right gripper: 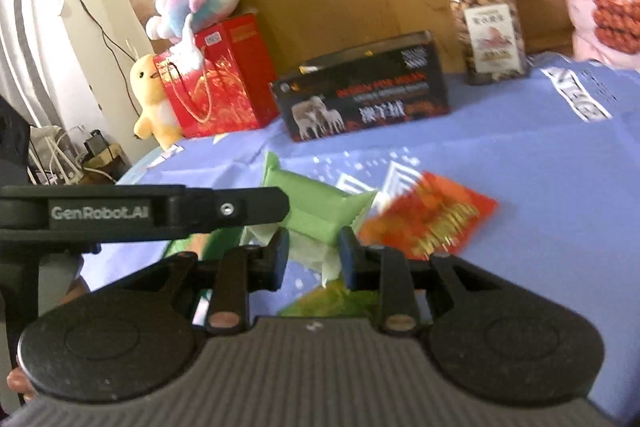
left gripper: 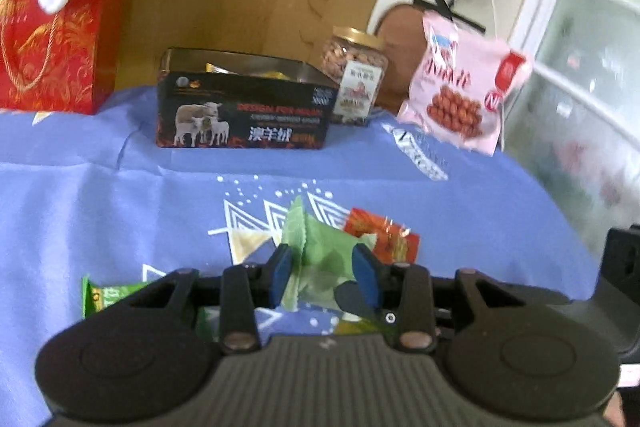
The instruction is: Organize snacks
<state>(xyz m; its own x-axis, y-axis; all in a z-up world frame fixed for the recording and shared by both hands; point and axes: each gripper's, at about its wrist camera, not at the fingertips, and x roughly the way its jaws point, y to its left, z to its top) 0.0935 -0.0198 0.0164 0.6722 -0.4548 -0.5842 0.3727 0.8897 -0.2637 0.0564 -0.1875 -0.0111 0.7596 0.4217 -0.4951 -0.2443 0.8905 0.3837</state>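
Matt cloth tablecloth (left gripper: 120, 195), glossy tin (left gripper: 244, 115)

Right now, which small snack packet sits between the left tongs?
The pale green packet, between the left tongs; the red packet lies just beyond, outside them.

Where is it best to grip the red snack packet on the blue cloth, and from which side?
Probably the red snack packet is best pinched at its right edge, coming from above right: it lies flat, and the green packet crowds its left side.
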